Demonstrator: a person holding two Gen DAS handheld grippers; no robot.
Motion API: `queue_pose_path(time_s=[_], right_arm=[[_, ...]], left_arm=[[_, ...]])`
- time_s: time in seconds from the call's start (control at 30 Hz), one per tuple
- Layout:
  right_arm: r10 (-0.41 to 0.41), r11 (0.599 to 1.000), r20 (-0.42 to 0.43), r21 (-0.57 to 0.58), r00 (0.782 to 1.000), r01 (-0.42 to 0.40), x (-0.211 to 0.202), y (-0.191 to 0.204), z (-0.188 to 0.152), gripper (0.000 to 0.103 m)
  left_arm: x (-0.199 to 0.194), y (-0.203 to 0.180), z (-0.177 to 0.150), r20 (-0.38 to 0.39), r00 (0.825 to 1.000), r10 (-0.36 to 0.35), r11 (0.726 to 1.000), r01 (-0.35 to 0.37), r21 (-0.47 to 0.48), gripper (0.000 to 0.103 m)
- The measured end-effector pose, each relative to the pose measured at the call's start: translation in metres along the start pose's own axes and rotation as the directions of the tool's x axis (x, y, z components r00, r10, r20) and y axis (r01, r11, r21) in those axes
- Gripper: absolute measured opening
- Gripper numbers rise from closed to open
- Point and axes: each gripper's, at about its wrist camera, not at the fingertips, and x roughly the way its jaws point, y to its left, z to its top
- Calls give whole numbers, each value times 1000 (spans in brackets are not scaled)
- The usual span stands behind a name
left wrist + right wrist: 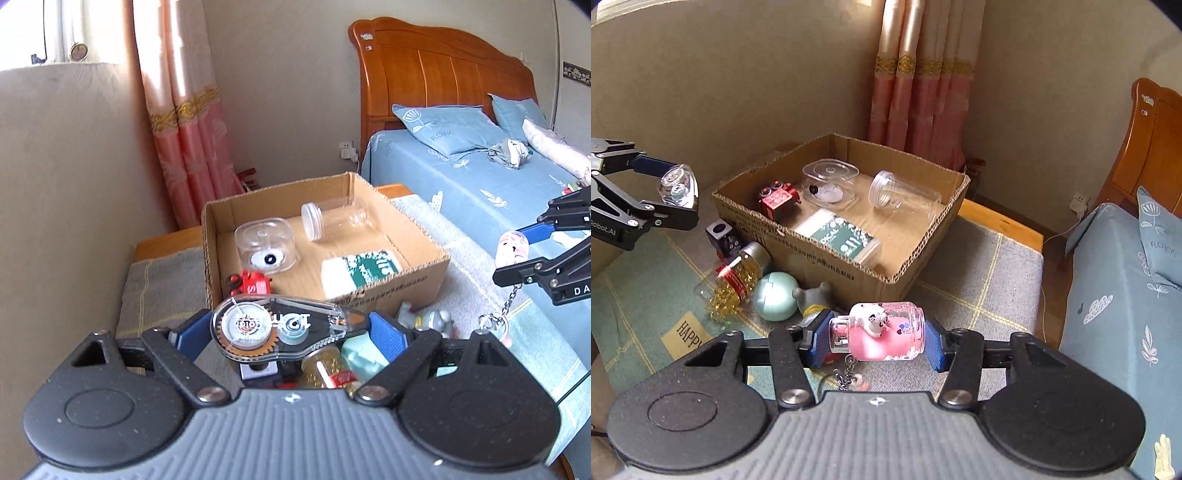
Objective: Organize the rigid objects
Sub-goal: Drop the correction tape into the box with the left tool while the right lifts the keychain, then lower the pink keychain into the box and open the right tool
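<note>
Open brown cardboard box (pixel 849 206) as the landmark, standing on the grey-and-teal checked blanket (pixel 979 266) over a low wooden counter. Both loads held up on the near side of the box, not yet over its rim.

Left gripper (pixel 291 328): jaws spread wide yet clamped across the length of a clear plastic correction-tape dispenser with an orange gear (pixel 284 326). Right gripper (pixel 877 336): jaws pressed on the two ends of a small glass bottle with pink filling and a white animal charm (pixel 882 332), a keychain (pixel 849 373) dangling below.

Probably best done so: carry each piece clear over the near wall, mind the hanging chain on the cardboard edge, lower into bare floor space, then release low rather than drop.

Inside the box: a clear lidded jar on its side (pixel 905 195) toward the far right corner, a clear rounded case (pixel 831 181) at the back, a green-and-white packet (pixel 846 236) against the near wall, a red toy robot (pixel 777 199) in the left corner.

Just outside the near wall: a bottle of golden capsules (pixel 735 280), a mint-green ball (pixel 775 295), a grey figurine (pixel 812 297).
</note>
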Motion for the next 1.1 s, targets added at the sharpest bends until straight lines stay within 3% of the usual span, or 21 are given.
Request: queue_pose_path(time_s=[0.23,0.47,0.63,1.1], right_arm=[[-33,999,84,-29,996,36,-9,-2,38,56],[-19,1000,126,-22,992,22,-1,-6,74,56],[-7,1000,126,-20,992,9,12,-5,94,56],[-33,999,62,8,998,32,65,4,139,56]], left_arm=[[35,-2,29,30,1000,1,1000,0,-25,90],[54,-2,20,36,999,15,998,-13,-67,96],[40,5,1,31,999,29,994,-26,-108,101],[-4,26,-41,48,994,101,973,-89,-213,102]])
